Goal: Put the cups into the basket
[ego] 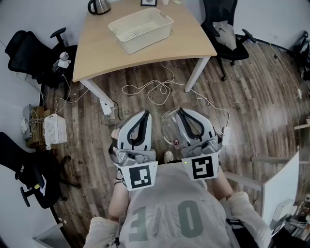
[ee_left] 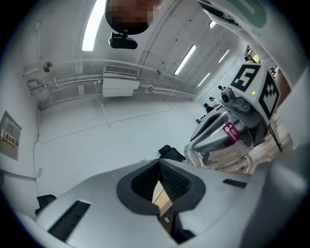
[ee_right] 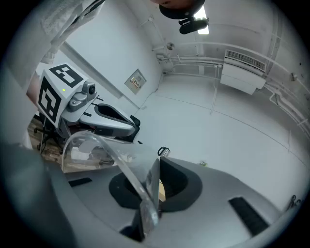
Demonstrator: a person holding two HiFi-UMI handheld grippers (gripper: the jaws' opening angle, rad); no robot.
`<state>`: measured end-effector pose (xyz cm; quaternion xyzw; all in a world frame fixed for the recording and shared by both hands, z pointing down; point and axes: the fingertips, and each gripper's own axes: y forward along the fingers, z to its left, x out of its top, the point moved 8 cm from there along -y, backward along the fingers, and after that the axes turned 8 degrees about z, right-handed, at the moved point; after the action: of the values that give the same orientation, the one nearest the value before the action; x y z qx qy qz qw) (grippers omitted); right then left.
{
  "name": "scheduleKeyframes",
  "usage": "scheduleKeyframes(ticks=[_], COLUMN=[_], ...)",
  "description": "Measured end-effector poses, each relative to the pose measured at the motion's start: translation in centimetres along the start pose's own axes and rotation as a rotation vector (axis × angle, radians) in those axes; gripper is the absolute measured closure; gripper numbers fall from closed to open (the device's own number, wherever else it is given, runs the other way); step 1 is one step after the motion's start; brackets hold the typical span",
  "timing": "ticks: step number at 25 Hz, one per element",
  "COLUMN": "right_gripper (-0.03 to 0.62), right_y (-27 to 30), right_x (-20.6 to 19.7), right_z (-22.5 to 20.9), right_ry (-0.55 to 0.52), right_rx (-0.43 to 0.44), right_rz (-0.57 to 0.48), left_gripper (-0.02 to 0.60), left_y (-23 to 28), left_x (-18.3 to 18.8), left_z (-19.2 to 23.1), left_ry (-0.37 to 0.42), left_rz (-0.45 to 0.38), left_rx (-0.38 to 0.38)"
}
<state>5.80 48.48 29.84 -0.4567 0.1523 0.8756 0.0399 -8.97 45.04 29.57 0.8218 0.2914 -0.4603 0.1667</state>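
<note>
I hold both grippers close to my chest, over the wooden floor and short of the table. My right gripper (ego: 181, 112) is shut on the wall of a clear plastic cup (ego: 170, 127). In the right gripper view the cup's rim (ee_right: 104, 150) is pinched between the jaws of the right gripper (ee_right: 154, 186), with the cup body leaning left. My left gripper (ego: 144, 114) is shut and holds nothing. In its own view the left gripper (ee_left: 162, 186) has its jaws together, and the cup (ee_left: 227, 138) shows at the right. The white basket (ego: 140, 29) stands on the table, far ahead.
The light wooden table (ego: 97, 53) has white legs, and a dark kettle (ego: 98, 6) stands at its back edge. White cables (ego: 155, 89) lie on the floor between me and the table. Black office chairs stand at the left (ego: 34, 58) and back right (ego: 227, 29). A white box (ego: 54, 129) sits on the floor at the left.
</note>
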Motion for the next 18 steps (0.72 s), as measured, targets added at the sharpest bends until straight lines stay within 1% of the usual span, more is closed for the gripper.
scheduleKeyframes(ticks=[5, 10, 18], right_gripper=[0.571, 0.571, 0.57], right_y=[-0.2, -0.6, -1.4], right_x=[0.3, 0.5, -0.7], right_z=[0.6, 0.7, -0.6], right_ry=[0.02, 0.016, 0.046], right_rx=[0.001, 0.011, 0.014], right_rz=[-0.004, -0.015, -0.042], left_gripper=[0.574, 0.574, 0.574], left_y=[-0.7, -1.0, -0.4], left_x=[0.2, 0.4, 0.9], left_z=[0.4, 0.3, 0.2], left_ry=[0.01, 0.017, 0.027], left_rz=[-0.005, -0.003, 0.005], left_rx=[0.002, 0.012, 0.053])
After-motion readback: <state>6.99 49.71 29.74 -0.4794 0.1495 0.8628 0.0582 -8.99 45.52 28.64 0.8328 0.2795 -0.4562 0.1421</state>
